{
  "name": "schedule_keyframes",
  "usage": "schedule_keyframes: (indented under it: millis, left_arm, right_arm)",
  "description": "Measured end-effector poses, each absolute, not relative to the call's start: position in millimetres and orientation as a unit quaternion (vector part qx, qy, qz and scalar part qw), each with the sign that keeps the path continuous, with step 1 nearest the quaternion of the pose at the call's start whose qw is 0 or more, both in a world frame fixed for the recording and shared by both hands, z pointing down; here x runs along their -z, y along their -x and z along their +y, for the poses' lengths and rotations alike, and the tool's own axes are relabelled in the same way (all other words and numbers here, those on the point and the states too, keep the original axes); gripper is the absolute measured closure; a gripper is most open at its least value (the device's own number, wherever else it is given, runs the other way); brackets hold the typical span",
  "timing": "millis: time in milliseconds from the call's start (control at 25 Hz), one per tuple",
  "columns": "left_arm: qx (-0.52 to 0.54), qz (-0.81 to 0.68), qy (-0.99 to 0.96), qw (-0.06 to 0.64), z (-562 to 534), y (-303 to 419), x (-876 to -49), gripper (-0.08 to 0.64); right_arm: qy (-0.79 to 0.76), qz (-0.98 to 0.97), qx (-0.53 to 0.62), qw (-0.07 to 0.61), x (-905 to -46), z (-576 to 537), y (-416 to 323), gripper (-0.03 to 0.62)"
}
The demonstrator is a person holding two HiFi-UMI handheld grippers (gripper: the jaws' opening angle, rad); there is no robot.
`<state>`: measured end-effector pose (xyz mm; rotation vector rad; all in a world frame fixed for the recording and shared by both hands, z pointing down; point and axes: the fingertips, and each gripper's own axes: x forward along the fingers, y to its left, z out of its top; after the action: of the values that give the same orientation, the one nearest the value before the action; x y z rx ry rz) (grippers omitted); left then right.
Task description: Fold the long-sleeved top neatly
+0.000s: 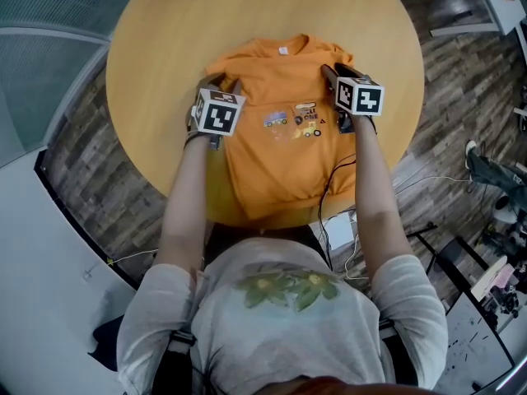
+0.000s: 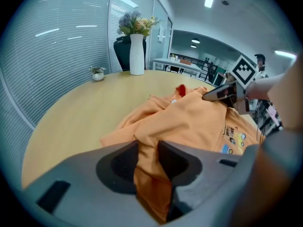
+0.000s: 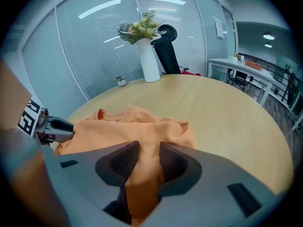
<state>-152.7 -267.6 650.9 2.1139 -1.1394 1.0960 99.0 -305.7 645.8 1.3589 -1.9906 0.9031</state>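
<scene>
Orange long-sleeved top [image 1: 280, 151] lies front-up on the round wooden desk [image 1: 165, 48], neckline [image 1: 284, 49] away from the person and hem [image 1: 276, 208] at the near edge, apparently hanging slightly over it. Its body looks already narrowed to a tall rectangle, with the sleeves bunched and rumpled at both shoulders, and a small vehicle print [image 1: 298, 122] shows mid-chest. The left gripper [image 2: 147, 160] has its jaws pinching a ridge of orange fabric at the left shoulder side; the right gripper [image 3: 147, 162] pinches a like ridge at the right shoulder side. This reads as the start of a fold with both upper corners held at once. The next move probably calls for lifting both pinches evenly and carrying them together — keeping the cloth taut between them so that the loose sleeve folds do not spill out.
</scene>
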Motion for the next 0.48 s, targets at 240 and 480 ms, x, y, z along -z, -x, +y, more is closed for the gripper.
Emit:
schedule_keyframes:
  millis: [240, 480]
  left_arm:
    - [-0.360, -0.443, -0.787, 0.234, -275.9, 150.9, -647.0, 0.442]
    - [-0.330, -0.453, -0.796, 0.229, -279.5, 153.8, -644.8, 0.440]
  right_arm:
    - [-0.507, -0.748, -0.332, 0.270, -643.9, -306.1, -101.4, 0.439]
    - [-0.513, -0.748, -0.327, 0.267, -644.0, -309.0, -100.5, 0.440]
